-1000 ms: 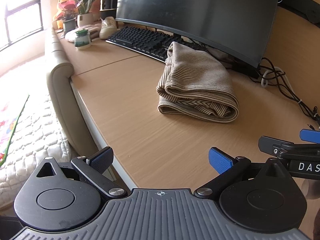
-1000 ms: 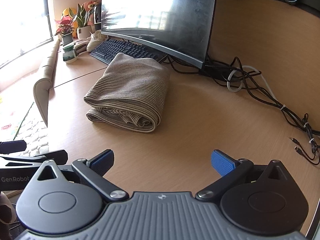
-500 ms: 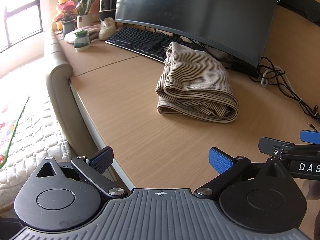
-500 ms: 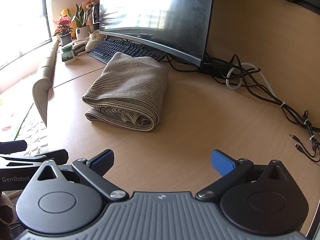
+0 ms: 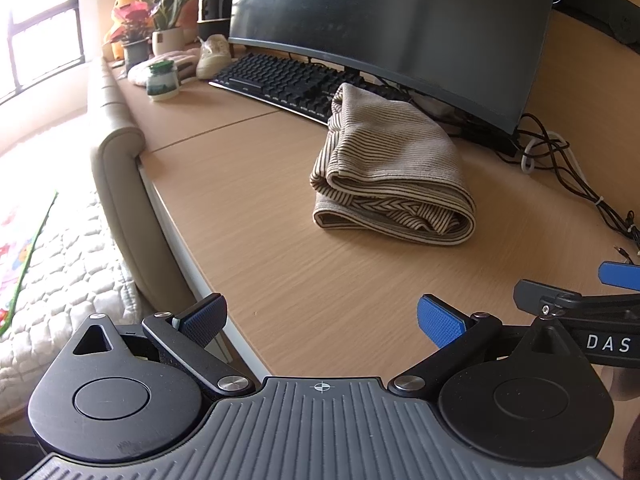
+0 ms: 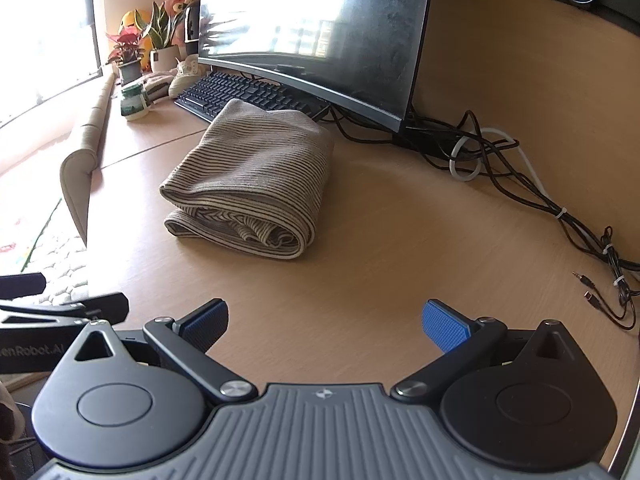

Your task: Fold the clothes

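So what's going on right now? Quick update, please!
Left gripper and right gripper both open, empty, near the desk's front edge. Striped garment lies folded on the desk, untouched. Nothing between grippers and garment; keyboard sits behind it.

The beige, dark-striped garment (image 5: 392,172) (image 6: 252,180) lay folded into a thick, layered bundle on the wooden desk, at twelve o'clock, rolled edge facing the cameras.

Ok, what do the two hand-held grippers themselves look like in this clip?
Both match: a grey ribbed body, two black round housings, black linkage arms with silver pivots, blue textured fingertip pads. The left hand-held gripper shows partial white lettering "enRobot.AI" on its side; the right hand-held gripper shows "DAS". No sleeves or cables visible.
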### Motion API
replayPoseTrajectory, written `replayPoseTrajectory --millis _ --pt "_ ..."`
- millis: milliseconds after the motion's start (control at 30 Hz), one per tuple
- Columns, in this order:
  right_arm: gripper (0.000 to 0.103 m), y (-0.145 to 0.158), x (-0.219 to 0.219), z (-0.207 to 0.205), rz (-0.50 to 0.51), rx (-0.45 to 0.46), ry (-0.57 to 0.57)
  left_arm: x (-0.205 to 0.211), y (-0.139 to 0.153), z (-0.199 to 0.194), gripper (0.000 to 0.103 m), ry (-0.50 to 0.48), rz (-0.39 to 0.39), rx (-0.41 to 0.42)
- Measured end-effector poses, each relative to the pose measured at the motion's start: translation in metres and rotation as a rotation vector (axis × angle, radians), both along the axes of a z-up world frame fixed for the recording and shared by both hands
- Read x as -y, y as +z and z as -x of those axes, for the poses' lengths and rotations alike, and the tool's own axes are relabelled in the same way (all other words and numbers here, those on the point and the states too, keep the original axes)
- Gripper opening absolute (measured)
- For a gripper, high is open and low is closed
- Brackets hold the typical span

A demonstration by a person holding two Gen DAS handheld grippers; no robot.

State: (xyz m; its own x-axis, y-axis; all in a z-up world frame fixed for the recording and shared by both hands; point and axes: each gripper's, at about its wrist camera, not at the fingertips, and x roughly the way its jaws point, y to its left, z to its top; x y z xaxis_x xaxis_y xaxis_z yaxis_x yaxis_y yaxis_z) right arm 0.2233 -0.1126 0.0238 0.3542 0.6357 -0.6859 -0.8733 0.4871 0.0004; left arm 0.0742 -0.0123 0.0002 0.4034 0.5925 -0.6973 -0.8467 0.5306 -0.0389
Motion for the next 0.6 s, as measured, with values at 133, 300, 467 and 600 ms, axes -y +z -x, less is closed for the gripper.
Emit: replayPoseTrajectory --millis 133,300,467,600 --pt "0.103 0.0004 0.0010 0.0004 -0.002 -0.002 0.001 -0.0012 -0.0003 0.0000 0.103 0.002 0.002 -0.002" --pt "0.103 0.0006 0.0003 0.0006 -0.003 -0.006 0.005 -0.0014 -0.0005 0.0004 0.103 0.005 0.003 -0.003" --pt "0.103 -0.0001 -0.0001 0.0004 -0.001 -0.011 0.005 -0.0013 -0.0006 0.0006 0.103 0.007 0.006 -0.004" --pt "0.103 -0.0004 -0.0002 0.0003 0.001 -0.011 0.005 -0.0024 -0.0007 0.0003 0.103 0.006 0.007 -0.004"
